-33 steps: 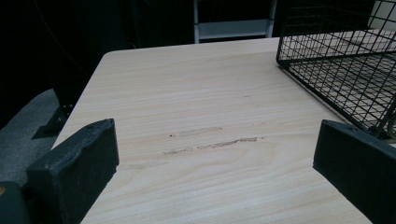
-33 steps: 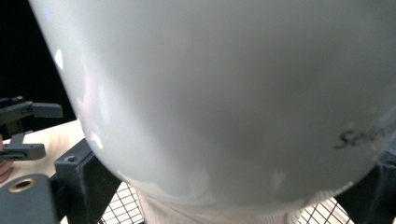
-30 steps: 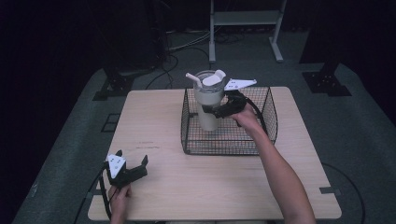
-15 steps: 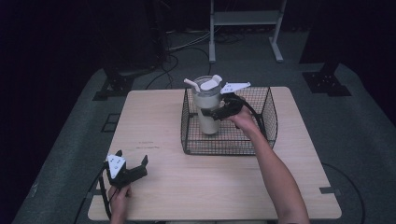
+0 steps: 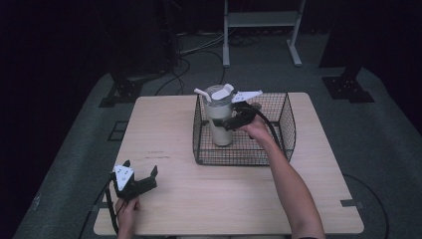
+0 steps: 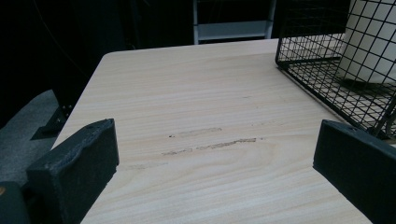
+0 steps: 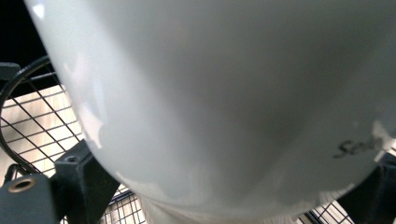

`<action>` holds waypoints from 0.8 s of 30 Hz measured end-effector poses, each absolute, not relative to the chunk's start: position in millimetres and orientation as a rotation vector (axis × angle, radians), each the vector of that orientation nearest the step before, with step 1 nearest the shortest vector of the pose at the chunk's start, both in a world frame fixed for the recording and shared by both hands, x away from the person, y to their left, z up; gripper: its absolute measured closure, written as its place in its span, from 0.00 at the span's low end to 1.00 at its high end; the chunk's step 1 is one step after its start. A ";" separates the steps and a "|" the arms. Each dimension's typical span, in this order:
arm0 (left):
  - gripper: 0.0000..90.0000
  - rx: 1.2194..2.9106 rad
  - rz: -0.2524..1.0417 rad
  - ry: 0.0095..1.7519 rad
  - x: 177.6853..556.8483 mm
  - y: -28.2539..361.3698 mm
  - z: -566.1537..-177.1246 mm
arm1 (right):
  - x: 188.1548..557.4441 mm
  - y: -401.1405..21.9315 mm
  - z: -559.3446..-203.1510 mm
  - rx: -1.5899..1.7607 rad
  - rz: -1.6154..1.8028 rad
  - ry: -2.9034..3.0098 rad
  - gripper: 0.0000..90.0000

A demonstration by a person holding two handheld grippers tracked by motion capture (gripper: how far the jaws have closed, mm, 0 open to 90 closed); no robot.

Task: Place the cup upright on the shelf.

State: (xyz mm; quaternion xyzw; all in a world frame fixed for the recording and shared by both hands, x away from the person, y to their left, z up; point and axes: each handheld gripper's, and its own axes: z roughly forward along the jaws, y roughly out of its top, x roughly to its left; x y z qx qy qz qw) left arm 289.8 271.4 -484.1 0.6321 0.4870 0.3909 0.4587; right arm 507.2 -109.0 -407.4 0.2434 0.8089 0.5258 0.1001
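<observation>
A white tumbler (image 5: 219, 117) with a lid and a straw stands upright inside a black wire basket (image 5: 278, 149) at the table's far middle. My right gripper (image 5: 230, 121) is shut on the tumbler's side, and the tumbler's white wall (image 7: 224, 93) presses between its two black jaws. My left gripper (image 5: 142, 178) rests open at the table's near left corner with nothing between its fingers (image 6: 74, 168). From there the basket (image 6: 327, 79) and the tumbler's lower part (image 6: 369, 42) appear to the right.
The light wooden table (image 5: 174, 139) carries faint scuff marks (image 6: 210, 140) in front of the left gripper. A white metal stand (image 5: 259, 30) and cables lie on the dark floor beyond the table.
The right gripper has lowered the tumbler from above the basket's rim down into the basket, toward its left side. The left gripper has stayed in place.
</observation>
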 end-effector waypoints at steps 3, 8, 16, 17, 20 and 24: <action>0.00 1.557 0.963 1.199 289.7 271.2 -484.1 | 508.4 -108.6 -410.6 0.710 1.543 2.403 0.08; 0.00 1.556 0.962 1.199 289.5 271.2 -484.2 | 507.6 -109.0 -413.2 0.686 1.550 2.412 0.08; 0.00 1.560 0.967 1.197 289.3 270.6 -484.3 | 502.6 -111.8 -414.3 0.623 1.526 2.426 0.08; 0.00 1.562 0.967 1.197 289.3 270.6 -484.3 | 502.1 -113.4 -414.4 0.625 1.519 2.434 0.08; 0.00 1.561 0.969 1.199 289.4 270.5 -484.3 | 501.6 -116.0 -415.2 0.636 1.524 2.432 0.08; 0.00 1.566 0.971 1.197 289.8 270.7 -484.2 | 500.0 -120.7 -414.6 0.621 1.506 2.449 0.08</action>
